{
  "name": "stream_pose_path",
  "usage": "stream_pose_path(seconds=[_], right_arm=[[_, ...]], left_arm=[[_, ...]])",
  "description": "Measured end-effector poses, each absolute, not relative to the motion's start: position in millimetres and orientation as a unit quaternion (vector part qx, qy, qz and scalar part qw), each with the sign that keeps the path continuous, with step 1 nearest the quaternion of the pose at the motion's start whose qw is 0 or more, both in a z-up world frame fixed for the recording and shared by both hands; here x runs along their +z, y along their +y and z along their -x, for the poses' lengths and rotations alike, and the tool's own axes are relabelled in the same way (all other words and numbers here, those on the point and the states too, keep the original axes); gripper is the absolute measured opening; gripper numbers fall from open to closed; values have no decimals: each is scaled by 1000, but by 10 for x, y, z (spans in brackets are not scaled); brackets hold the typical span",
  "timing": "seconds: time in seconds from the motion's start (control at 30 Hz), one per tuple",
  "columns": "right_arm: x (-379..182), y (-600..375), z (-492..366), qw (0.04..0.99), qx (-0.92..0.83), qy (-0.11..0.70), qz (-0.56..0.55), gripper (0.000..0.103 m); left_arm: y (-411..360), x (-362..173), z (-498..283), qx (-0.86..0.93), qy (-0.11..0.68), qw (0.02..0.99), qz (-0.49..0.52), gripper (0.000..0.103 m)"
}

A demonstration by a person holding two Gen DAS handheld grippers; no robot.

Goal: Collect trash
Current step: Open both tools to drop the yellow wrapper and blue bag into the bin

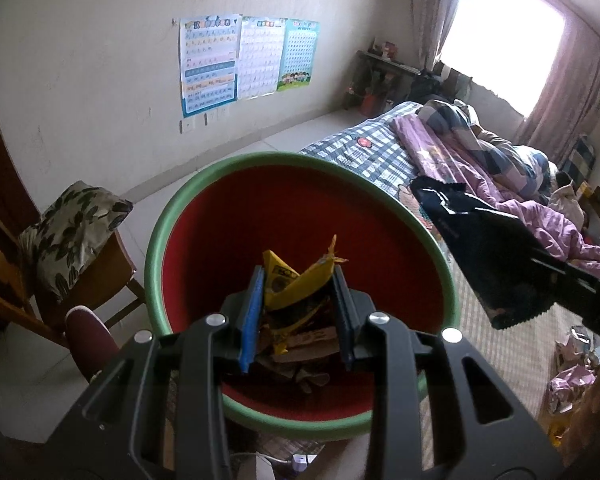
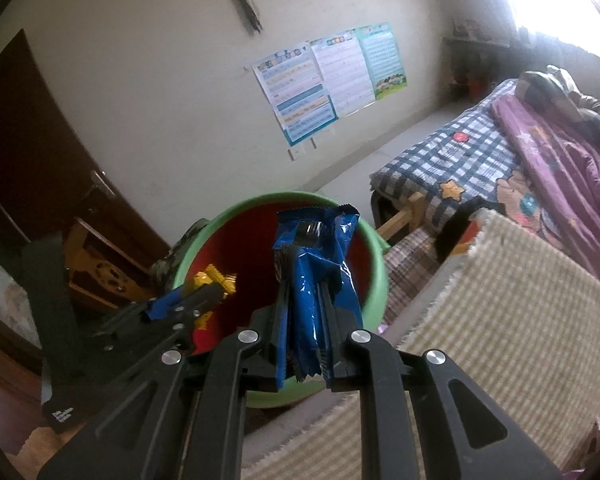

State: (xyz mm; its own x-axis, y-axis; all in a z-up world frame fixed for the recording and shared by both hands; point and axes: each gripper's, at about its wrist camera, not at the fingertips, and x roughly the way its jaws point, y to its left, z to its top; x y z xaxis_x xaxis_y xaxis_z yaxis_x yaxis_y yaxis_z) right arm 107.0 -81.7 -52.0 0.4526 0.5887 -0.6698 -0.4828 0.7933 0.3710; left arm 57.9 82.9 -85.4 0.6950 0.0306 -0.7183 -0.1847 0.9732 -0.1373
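A bin with a green rim (image 1: 156,264) and red inside stands on the floor; it also shows in the right wrist view (image 2: 374,256). My left gripper (image 1: 298,276) is shut on a yellow snack wrapper (image 1: 296,284) and holds it over the bin's mouth, above brown wrappers (image 1: 304,348) inside. My right gripper (image 2: 304,276) is shut on a blue snack wrapper (image 2: 320,264) over the bin's right side. That wrapper looks dark in the left wrist view (image 1: 476,248). The left gripper with the yellow wrapper (image 2: 214,276) shows at left in the right wrist view.
A wooden chair with a floral cushion (image 1: 68,232) stands left of the bin. A bed with a plaid sheet (image 1: 364,152) and purple quilt (image 1: 500,184) lies to the right. A striped beige cloth (image 2: 500,340) is near right. Crumpled wrappers (image 1: 572,372) lie at far right.
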Motion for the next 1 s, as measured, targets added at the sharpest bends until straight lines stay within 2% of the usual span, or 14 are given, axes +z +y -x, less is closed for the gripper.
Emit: stream_pose_path(seconds=[0.27, 0.37, 0.4, 0.43, 0.53, 0.6, 0.87, 1.0], right_arm=[[-588, -756, -1130, 843, 317, 429, -72, 15], [-595, -753, -1143, 841, 321, 427, -82, 16], [-595, -756, -1152, 841, 321, 426, -85, 27], [-597, -767, -1162, 840, 323, 427, -90, 38], [-582, -805, -1160, 842, 322, 423, -97, 39], [-573, -836, -1150, 842, 320, 422, -101, 40], [-504, -1039, -1090, 846, 310, 416, -120, 41], [-474, -1204, -1021, 851, 298, 413, -128, 49]], left_arm=[[817, -882, -607, 63, 390, 913, 100, 31], [809, -875, -599, 70, 386, 915, 96, 35], [816, -867, -596, 72, 384, 916, 97, 44], [819, -858, -590, 74, 381, 916, 98, 48], [818, -843, -582, 75, 379, 917, 96, 49], [831, -844, -574, 76, 379, 917, 96, 55], [814, -808, -540, 77, 375, 919, 91, 56], [810, -775, -511, 77, 372, 921, 92, 56]])
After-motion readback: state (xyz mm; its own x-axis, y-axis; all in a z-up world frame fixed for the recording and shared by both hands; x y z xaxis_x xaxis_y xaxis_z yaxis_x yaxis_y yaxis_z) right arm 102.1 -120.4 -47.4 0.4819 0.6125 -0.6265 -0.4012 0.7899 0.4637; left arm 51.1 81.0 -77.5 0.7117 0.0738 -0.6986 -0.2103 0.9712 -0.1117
